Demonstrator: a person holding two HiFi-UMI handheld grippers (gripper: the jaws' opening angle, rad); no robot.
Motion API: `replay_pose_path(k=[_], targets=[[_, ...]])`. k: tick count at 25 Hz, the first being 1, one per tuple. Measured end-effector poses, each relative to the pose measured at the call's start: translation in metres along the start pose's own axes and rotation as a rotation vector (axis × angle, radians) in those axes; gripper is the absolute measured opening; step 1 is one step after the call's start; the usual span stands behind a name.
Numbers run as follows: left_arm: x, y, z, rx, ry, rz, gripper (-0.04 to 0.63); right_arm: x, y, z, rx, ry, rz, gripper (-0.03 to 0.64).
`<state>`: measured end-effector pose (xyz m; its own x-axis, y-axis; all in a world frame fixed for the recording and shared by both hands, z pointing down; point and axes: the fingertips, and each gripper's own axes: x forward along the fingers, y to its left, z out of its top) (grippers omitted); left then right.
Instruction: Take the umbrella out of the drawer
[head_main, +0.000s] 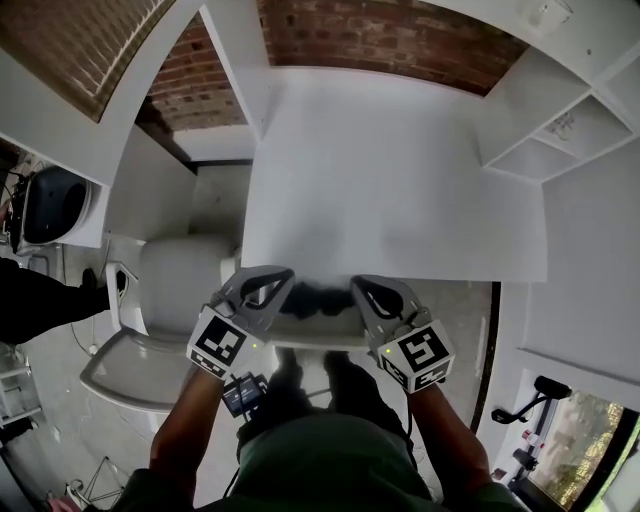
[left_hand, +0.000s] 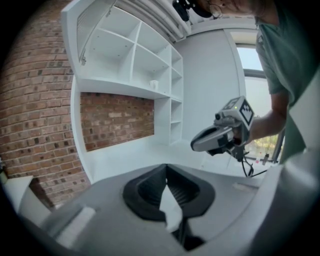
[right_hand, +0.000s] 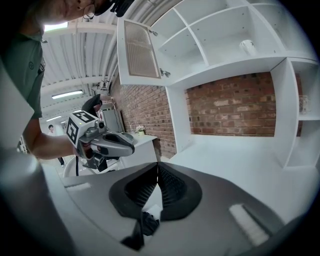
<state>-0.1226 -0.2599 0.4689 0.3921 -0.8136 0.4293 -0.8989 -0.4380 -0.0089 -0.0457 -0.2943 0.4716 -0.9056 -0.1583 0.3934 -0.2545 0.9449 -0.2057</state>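
Observation:
No umbrella shows in any view, and I cannot make out a drawer. In the head view both grippers hover side by side at the front edge of a white counter (head_main: 400, 180). My left gripper (head_main: 283, 274) is shut and holds nothing; in its own view the jaws meet at my left gripper (left_hand: 166, 169). My right gripper (head_main: 359, 284) is shut and empty too, its jaws touching in the right gripper view (right_hand: 158, 168). Each gripper view catches the other: the right gripper (left_hand: 220, 138), the left gripper (right_hand: 107, 143). A dark patch (head_main: 315, 300) lies under the counter edge between them.
White open shelves (head_main: 560, 130) stand at the counter's right, with a brick wall (head_main: 390, 35) behind. A cabinet door with a mesh panel (head_main: 75, 45) hangs open at upper left. A white rounded seat (head_main: 170, 285) and a washing machine (head_main: 48, 205) are on the left.

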Motion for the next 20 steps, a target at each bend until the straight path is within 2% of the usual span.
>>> replay_pose_path(k=[20], targets=[[0.056, 0.002, -0.118, -0.001, 0.211, -0.095, 0.003, 0.064, -0.019, -0.106, -0.013, 0.175, 0.073, 0.021]])
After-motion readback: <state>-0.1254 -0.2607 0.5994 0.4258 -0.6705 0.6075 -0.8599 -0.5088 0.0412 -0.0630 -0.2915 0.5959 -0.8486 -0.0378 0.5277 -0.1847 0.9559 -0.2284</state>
